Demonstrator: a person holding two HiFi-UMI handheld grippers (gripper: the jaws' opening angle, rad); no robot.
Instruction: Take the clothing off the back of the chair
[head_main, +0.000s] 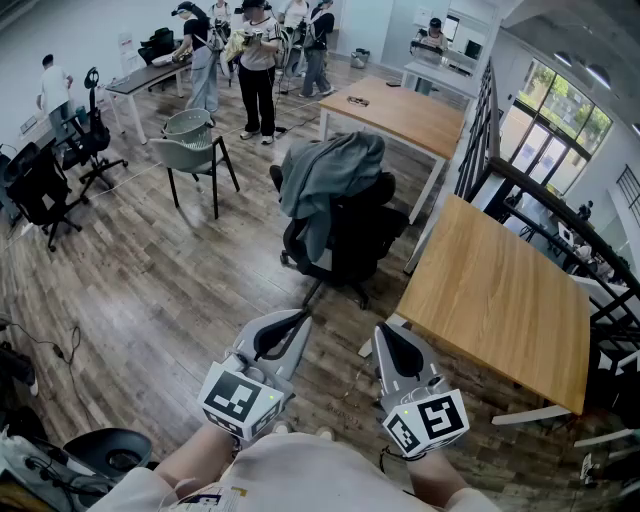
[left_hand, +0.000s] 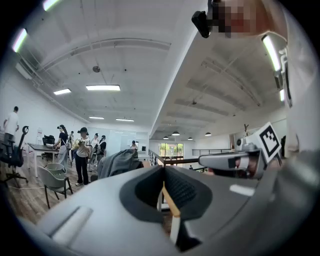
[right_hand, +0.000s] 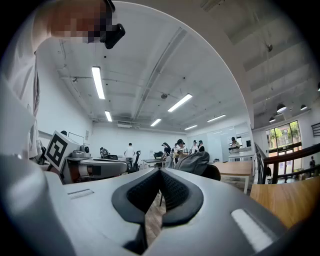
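Hanging over the back of the black chair (head_main: 362, 240), the grey clothing (head_main: 325, 175) is still in place, well ahead of the person and near a wooden table (head_main: 500, 300). The left gripper (head_main: 298, 322) and right gripper (head_main: 386, 332) are held level, jaws together, with nothing between them. Judged not begun: approach, grasp and lift all remain

This is looking like an open office: wooden desks (head_main: 500, 300) are standing on a plank floor (head_main: 170, 290), swivel chairs (head_main: 360, 238) are sitting about, strip lights (right_hand: 97, 82) are glowing overhead, and people (head_main: 258, 75) are gathering beside a far table (head_main: 150, 75).
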